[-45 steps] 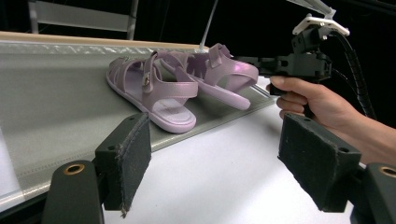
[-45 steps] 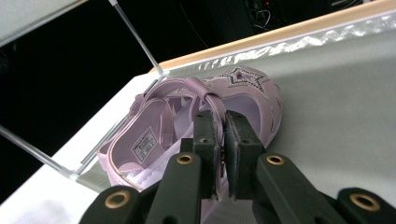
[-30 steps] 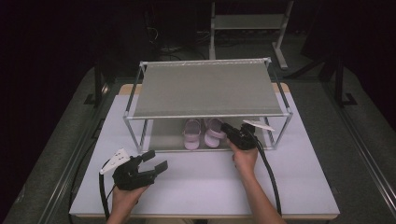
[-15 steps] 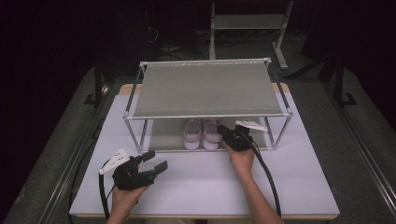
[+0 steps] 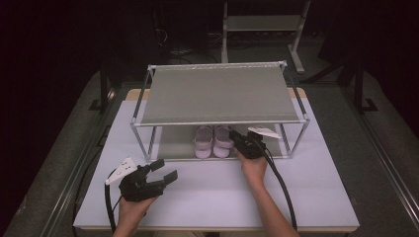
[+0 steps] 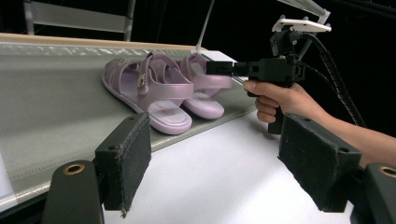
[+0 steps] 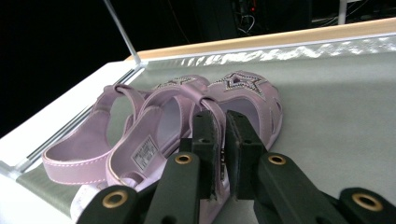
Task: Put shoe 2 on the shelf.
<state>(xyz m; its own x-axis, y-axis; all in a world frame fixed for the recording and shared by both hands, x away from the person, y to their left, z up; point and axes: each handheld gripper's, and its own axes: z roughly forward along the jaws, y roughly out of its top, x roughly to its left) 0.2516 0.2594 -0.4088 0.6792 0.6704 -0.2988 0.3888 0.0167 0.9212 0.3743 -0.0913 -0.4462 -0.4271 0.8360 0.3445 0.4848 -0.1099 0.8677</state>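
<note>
Two sandals point(image 5: 214, 140) on rack's lower shelf point(image 5: 173, 143), heels toward right claw point(image 5: 237, 137), clenched on nearer sandal's strap; left claw point(image 5: 164, 170) released.

Lilac sandals point(image 5: 214, 141) on lower shelf point(image 5: 173, 143)

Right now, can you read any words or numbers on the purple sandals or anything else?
No text can be read.
White label inside the heel of the right-hand lilac sandal: it has print, but too small and blurred to read.
Star on that sandal's toe: a decoration, not writing.
Left-hand sandal, shoe rack, both grippers: no writing visible.
</note>
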